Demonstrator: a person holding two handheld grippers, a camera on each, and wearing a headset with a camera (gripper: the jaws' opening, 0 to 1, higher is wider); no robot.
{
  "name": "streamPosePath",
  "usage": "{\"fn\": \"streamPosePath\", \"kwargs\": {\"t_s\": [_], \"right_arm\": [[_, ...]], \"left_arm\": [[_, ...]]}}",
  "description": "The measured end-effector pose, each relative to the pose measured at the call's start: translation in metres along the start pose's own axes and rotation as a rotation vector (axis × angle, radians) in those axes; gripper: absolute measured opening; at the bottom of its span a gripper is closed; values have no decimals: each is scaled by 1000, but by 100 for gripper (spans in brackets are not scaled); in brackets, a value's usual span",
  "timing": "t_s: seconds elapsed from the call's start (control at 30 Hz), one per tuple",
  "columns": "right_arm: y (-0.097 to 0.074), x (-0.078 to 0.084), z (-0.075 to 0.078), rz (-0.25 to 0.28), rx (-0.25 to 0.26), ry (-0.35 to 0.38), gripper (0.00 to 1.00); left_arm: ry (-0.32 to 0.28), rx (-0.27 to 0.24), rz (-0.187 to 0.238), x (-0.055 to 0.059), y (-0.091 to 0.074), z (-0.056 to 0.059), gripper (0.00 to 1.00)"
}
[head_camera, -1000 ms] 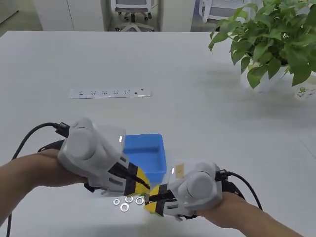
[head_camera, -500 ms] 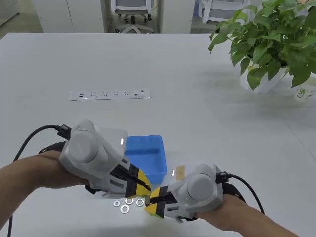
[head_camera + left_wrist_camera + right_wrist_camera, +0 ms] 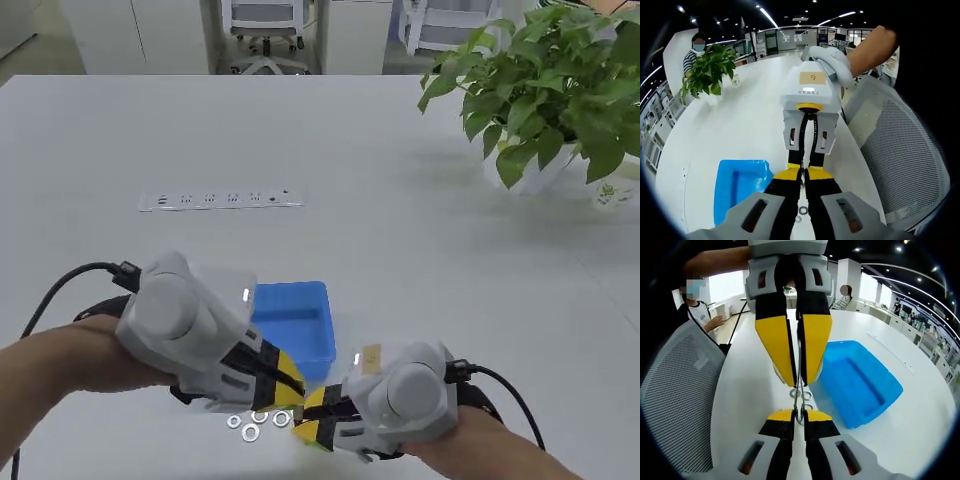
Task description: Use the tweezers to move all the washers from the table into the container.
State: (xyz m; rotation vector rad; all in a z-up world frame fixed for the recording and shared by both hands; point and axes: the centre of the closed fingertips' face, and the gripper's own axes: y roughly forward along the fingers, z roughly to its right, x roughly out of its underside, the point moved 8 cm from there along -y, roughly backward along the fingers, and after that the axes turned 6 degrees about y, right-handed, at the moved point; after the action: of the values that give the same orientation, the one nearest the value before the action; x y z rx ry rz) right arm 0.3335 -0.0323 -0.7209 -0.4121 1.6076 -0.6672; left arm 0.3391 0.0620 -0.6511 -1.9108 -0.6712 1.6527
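The left gripper (image 3: 803,175) and the right gripper (image 3: 800,416) point at each other, tips nearly touching. Each has its jaws drawn almost together, with only a slit between them. The thin metal tweezers (image 3: 800,371) run through both slits, so each claw pinches one part of them; which end sits in which claw I cannot tell.

The washers (image 3: 255,425) lie loose on the white table (image 3: 420,230), right under the meeting jaw tips. The blue container (image 3: 295,315) stands just beyond the tips, on the far side from the person. Its near wall is close to the washers, and nothing lies between them. In the right gripper view the left claw's yellow jaws stand straight ahead and block the line forward.

Past the container the tabletop opens wide. A power strip (image 3: 220,200) lies well beyond the left claw, and a potted plant (image 3: 550,90) is far off beyond the right one. A black cable (image 3: 70,275) trails back from the left claw. A mesh chair (image 3: 895,150) stands at the near table edge, close behind both claws
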Motion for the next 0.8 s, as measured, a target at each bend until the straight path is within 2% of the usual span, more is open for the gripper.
{"fn": "streamPosePath", "kwargs": {"t_s": [0.37, 0.8], "right_arm": [[-9, -7, 3, 43, 15, -2, 7], [-17, -18, 6, 96, 31, -6, 7]], "left_arm": [[-18, -22, 26, -4, -5, -1, 14], [-52, -68, 34, 1, -14, 0, 23]]}}
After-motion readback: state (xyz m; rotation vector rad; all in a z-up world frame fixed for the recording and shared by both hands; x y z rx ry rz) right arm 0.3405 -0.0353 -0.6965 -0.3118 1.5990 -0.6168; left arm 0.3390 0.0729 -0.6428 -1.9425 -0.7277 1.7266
